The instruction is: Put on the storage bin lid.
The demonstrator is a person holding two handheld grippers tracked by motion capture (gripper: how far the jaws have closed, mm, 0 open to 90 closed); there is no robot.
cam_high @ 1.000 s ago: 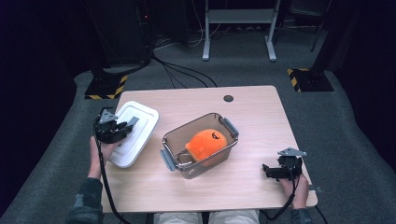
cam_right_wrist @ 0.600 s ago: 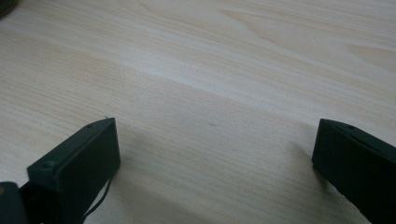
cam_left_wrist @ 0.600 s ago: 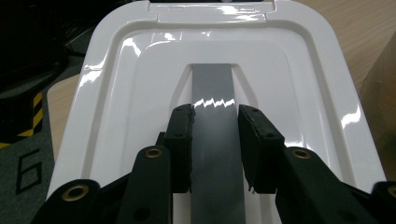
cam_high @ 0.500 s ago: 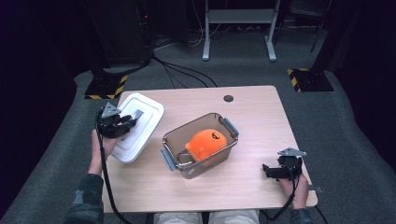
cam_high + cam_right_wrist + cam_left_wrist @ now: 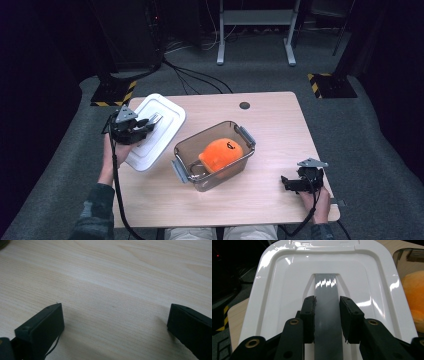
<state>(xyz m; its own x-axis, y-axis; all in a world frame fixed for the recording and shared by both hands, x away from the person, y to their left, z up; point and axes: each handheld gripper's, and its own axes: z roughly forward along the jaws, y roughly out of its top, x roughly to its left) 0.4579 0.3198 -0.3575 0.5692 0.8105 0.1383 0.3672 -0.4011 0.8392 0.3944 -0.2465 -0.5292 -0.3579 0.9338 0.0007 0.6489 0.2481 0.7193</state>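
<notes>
A pale wooden table (image 5: pixel 280 125) stands on grey carpet, seen from above. At its centre sits a clear plastic container (image 5: pixel 216 156) with grey side latches, holding a round orange plush toy (image 5: pixel 220 154). At about ten o'clock from the container, a white rectangular lid (image 5: pixel 161 126) is tilted, hanging partly past the table's left edge. The left gripper (image 5: pixel 150 123) holds this lid, its two jaws pinching the grey raised strip (image 5: pixel 327 315) that runs down the lid's middle. At about four o'clock from the container, near the table's front right corner, the right gripper (image 5: pixel 286 184) rests low over bare wood, its jaws spread wide apart. A small dark round hole (image 5: pixel 244 105) sits at twelve o'clock, near the far edge.
</notes>
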